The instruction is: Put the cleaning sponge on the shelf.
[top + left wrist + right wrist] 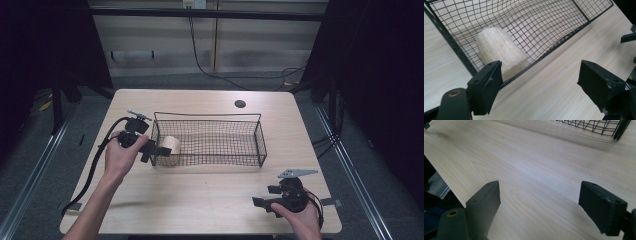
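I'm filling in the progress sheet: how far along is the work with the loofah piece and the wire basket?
Done: the pale loofah piece lies inside the wire basket, at its left end. In hand: nothing; the left gripper sits at that end with jaws open and nothing between them. The right gripper rests open over bare table. Left: seemingly just drawing the left gripper away.

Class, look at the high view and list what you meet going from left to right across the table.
Left gripper → pale sponge roll in the near left corner of the basket → wire basket → right gripper, held near the table's front right edge.
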`<action>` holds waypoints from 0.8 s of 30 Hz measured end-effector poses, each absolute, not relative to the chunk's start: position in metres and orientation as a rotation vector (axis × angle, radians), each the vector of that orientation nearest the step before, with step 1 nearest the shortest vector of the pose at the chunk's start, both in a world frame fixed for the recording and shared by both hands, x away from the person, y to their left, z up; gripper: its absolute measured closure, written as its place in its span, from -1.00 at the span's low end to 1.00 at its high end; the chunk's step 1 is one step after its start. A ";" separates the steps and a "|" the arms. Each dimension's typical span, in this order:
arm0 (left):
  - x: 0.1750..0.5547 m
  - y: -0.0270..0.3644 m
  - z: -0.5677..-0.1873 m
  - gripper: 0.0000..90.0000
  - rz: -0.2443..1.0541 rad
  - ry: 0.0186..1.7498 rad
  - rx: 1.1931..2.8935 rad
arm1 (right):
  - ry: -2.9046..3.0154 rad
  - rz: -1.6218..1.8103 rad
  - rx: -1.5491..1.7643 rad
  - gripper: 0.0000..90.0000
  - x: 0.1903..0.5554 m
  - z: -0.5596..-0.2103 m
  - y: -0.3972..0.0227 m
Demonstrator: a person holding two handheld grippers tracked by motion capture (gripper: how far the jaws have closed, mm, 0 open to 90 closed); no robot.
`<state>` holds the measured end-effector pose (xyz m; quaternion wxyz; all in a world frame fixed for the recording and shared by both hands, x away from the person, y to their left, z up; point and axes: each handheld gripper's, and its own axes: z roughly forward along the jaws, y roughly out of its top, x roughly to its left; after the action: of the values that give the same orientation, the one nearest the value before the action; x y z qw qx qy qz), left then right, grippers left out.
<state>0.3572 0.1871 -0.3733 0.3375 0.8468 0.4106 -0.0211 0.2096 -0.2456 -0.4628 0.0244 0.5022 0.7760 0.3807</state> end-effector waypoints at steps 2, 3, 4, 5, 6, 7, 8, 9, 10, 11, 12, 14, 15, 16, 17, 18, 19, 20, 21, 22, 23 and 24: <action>0.352 0.191 -0.372 -0.57 -0.055 1.063 2.192 | 2.402 1.179 1.555 -0.62 0.209 -0.462 -0.245; 0.352 0.191 -0.372 -0.57 -0.055 1.063 2.192 | 2.402 1.179 1.555 -0.62 0.209 -0.462 -0.245; 0.347 0.195 -0.372 -0.57 -0.038 1.062 2.174 | 2.401 1.179 1.554 -0.62 0.209 -0.463 -0.246; 0.347 0.195 -0.372 -0.57 -0.038 1.062 2.174 | 2.401 1.179 1.554 -0.62 0.209 -0.463 -0.246; 0.345 0.198 -0.372 -0.57 -0.030 1.059 2.174 | 2.400 1.179 1.553 -0.62 0.209 -0.462 -0.246; 0.344 0.199 -0.373 -0.57 -0.017 1.034 2.176 | 2.400 1.179 1.553 -0.62 0.209 -0.462 -0.246; 0.342 0.201 -0.374 -0.54 0.007 1.006 2.185 | 2.400 1.177 1.557 -0.62 0.209 -0.462 -0.245; 0.340 0.203 -0.374 -0.54 0.027 1.008 2.200 | 2.400 1.177 1.557 -0.62 0.209 -0.462 -0.245; 0.338 0.205 -0.374 -0.53 0.035 1.018 2.203 | 2.399 1.177 1.554 -0.62 0.209 -0.463 -0.246; 0.336 0.207 -0.375 -0.53 0.032 1.024 2.188 | 2.399 1.177 1.554 -0.62 0.209 -0.463 -0.246; 0.334 0.209 -0.376 -0.53 0.023 1.025 2.173 | 2.399 1.176 1.557 -0.62 0.209 -0.462 -0.245; 0.329 0.214 -0.377 -0.53 0.031 1.017 2.164 | 2.397 1.176 1.556 -0.62 0.209 -0.462 -0.246; 0.326 0.216 -0.378 -0.53 0.038 1.024 2.153 | 2.397 1.176 1.556 -0.62 0.209 -0.462 -0.246; 0.323 0.218 -0.380 -0.53 0.040 1.026 2.147 | 2.396 1.176 1.556 -0.62 0.209 -0.463 -0.246; 0.321 0.220 -0.381 -0.53 0.041 1.028 2.140 | 2.396 1.175 1.559 -0.62 0.209 -0.462 -0.245; 0.317 0.223 -0.383 -0.53 0.046 1.033 2.134 | 2.397 1.175 1.559 -0.62 0.209 -0.462 -0.245; 0.317 0.223 -0.383 -0.53 0.046 1.033 2.134 | 2.397 1.175 1.559 -0.62 0.209 -0.462 -0.245; 0.315 0.224 -0.384 -0.53 0.052 1.038 2.128 | 2.397 1.174 1.555 -0.62 0.209 -0.462 -0.245; 0.313 0.225 -0.385 -0.53 0.054 1.041 2.123 | 2.396 1.175 1.556 -0.62 0.209 -0.462 -0.245; 0.310 0.228 -0.386 -0.53 0.046 1.047 2.101 | 2.396 1.173 1.559 -0.62 0.209 -0.462 -0.245; 0.310 0.228 -0.386 -0.51 0.046 1.047 2.101 | 2.396 1.173 1.559 -0.62 0.209 -0.462 -0.245; 0.307 0.230 -0.387 -0.51 0.070 1.045 2.091 | 2.394 1.176 1.555 -0.62 0.209 -0.462 -0.245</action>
<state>0.3068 0.2303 -0.3869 0.3907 0.8230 0.4113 0.0274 0.2091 -0.2454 -0.4624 0.0269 0.5035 0.7751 0.3806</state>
